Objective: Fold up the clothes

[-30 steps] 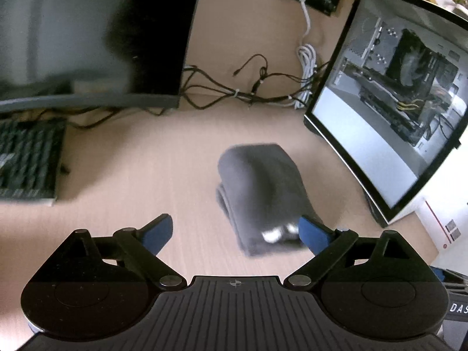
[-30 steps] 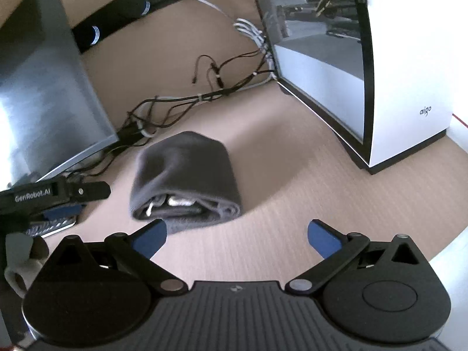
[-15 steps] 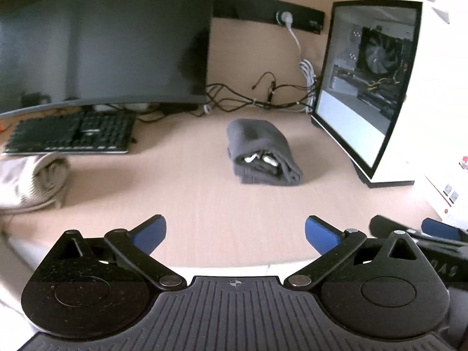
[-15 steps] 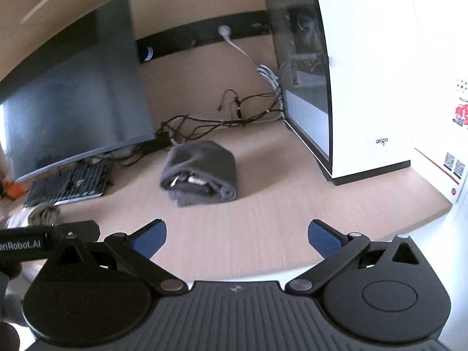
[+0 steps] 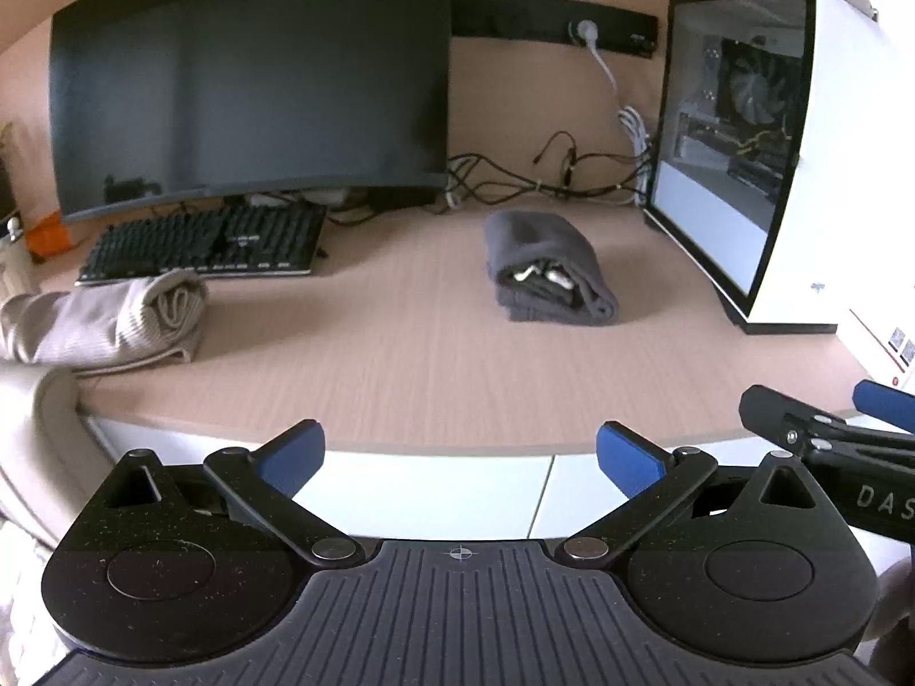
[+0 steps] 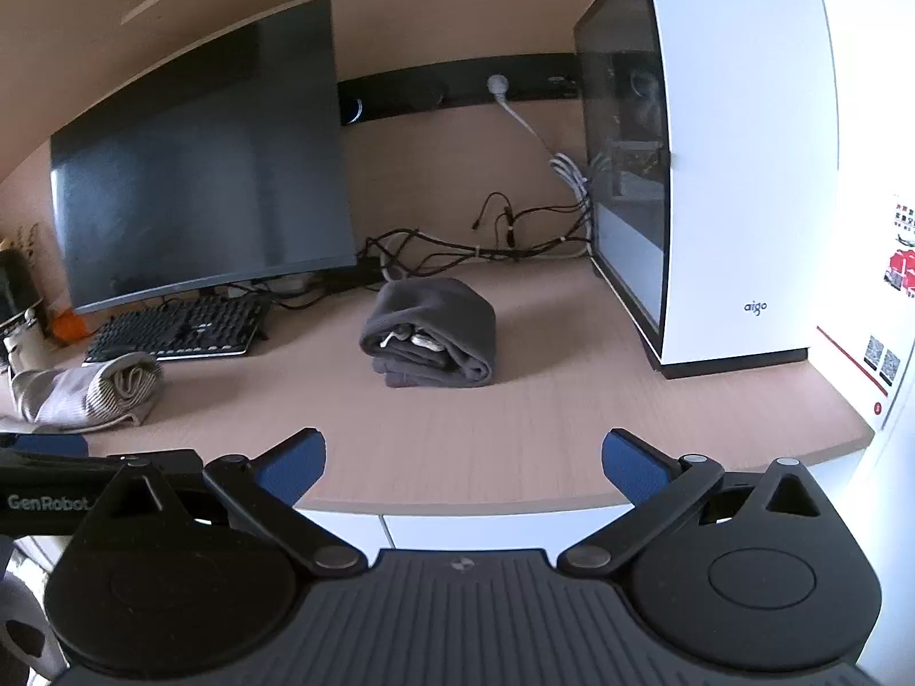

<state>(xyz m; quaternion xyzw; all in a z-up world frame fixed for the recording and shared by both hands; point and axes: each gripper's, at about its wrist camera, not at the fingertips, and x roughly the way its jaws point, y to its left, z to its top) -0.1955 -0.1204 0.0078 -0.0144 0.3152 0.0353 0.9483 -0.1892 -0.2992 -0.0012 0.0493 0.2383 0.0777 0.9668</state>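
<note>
Nearest the lens, at the bottom of the left wrist view, the left gripper has its blue-padded fingers spread wide with nothing between them; it sits back off the front edge of the desk. The right gripper fills the bottom of its own view the same way, fingers apart and empty, also short of the desk edge. With both tools clear of the wood and holding no cloth, they look parked rather than working, though one moment cannot say whether they are about to reach in.

Further in, at the left edge of both views, a beige ribbed garment lies bunched and loosely rolled, part of it hanging over the desk's front edge, so it reads as not neatly folded.

At centre frame, a dark grey garment rests on the desk as a compact folded bundle, its layered end with a pale drawstring turned toward the cameras. It lies as the task would leave it.

Behind, a black keyboard sits under a dark curved monitor in the upper left, tangled cables run along the back, and a white PC case stands at the right.
</note>
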